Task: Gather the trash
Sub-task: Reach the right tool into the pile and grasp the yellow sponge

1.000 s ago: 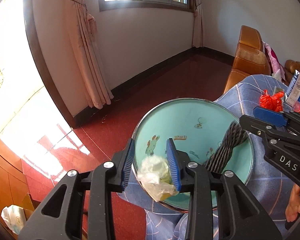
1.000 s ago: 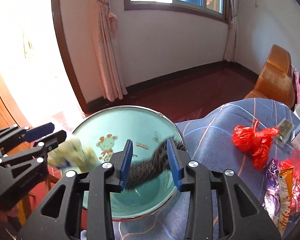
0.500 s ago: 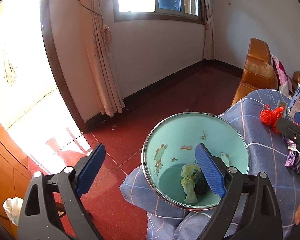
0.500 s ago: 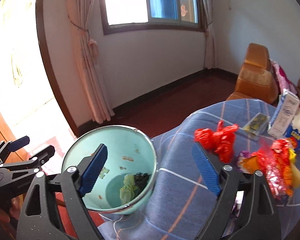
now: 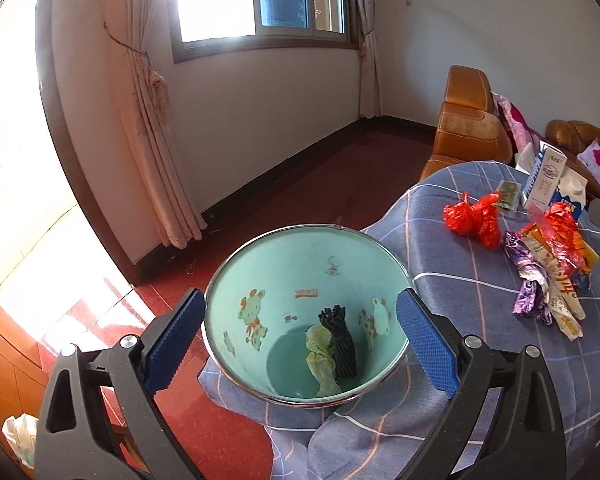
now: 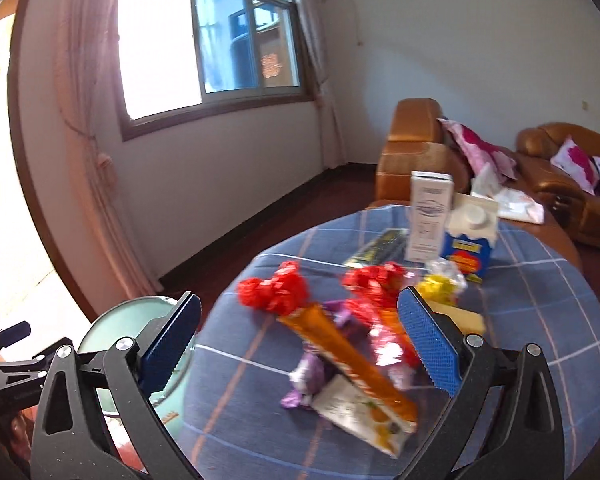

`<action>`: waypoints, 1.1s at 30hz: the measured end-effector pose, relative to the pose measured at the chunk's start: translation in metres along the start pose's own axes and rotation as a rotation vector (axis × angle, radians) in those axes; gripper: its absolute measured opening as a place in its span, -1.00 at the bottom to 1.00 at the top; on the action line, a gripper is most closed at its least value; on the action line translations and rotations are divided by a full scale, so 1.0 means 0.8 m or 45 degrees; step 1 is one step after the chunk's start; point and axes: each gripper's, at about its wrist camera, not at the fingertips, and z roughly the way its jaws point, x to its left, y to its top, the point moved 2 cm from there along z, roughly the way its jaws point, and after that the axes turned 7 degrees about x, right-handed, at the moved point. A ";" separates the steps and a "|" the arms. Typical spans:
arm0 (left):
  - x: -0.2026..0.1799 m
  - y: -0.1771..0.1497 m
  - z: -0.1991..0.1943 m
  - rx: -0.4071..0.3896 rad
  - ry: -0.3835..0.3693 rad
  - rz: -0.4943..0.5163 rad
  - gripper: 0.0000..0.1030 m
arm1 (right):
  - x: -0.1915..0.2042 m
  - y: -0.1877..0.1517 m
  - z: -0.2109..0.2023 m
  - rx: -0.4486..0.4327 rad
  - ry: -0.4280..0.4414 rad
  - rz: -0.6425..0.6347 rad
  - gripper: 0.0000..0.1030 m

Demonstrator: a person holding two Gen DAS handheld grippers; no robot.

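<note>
Right wrist view showed our right gripper [image 6: 298,342] with its jaws spread wide, having just been opening, and nothing clamped between them. Framed straight ahead of its blue pads lay the heap of wrappers on the blue checked tablecloth [image 6: 540,320]: a long orange wrapper [image 6: 348,354] ran lengthwise from the red crumpled bag [image 6: 274,290] toward us and to the right, so its long axis lay slanted across the gap, not square to it. A purple wrapper [image 6: 308,376] sat touching its left side.

In the left wrist view our left gripper [image 5: 298,338] also stood wide apart and empty, its jaws likewise just opened, hanging over the teal basin [image 5: 260,264]. In the basin's bottom lay a pale yellowish scrap [image 5: 320,356] and a dark ribbed piece [image 5: 340,346], side by side.

We judged the right hand the nearer to the remaining trash; the left would have to cross rightward past the basin's rim. A cleaner pinch on the orange wrapper probably wanted the wrist rolled.
</note>
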 end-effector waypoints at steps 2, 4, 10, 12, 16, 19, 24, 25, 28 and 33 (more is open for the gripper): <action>-0.011 0.000 -0.001 0.000 -0.011 0.020 0.83 | -0.024 -0.003 -0.009 -0.017 -0.053 -0.011 0.87; -0.024 -0.002 0.000 -0.001 -0.025 0.044 0.83 | -0.042 -0.009 -0.012 0.001 -0.084 -0.038 0.87; -0.053 -0.006 0.004 0.021 -0.069 0.092 0.83 | -0.086 -0.038 -0.001 0.104 -0.162 -0.082 0.43; -0.062 -0.008 0.006 0.029 -0.085 0.106 0.83 | -0.098 -0.046 0.005 0.141 -0.153 -0.082 0.32; -0.079 -0.011 0.008 0.038 -0.094 0.149 0.83 | -0.098 -0.047 0.015 0.150 -0.154 -0.133 0.08; -0.080 -0.011 0.008 0.044 -0.084 0.148 0.83 | -0.091 -0.038 0.025 0.152 -0.140 -0.200 -0.06; -0.073 -0.008 0.011 0.063 -0.073 0.111 0.83 | -0.078 -0.032 0.057 0.220 -0.068 -0.278 -0.28; -0.072 -0.008 0.012 0.066 -0.074 0.108 0.83 | -0.076 -0.033 0.065 0.236 -0.064 -0.290 -0.29; -0.071 -0.006 0.013 0.070 -0.067 0.109 0.83 | -0.076 -0.038 0.085 0.288 -0.062 -0.313 -0.29; -0.076 0.000 0.018 0.070 -0.067 0.124 0.83 | -0.078 -0.050 0.098 0.357 -0.054 -0.337 -0.57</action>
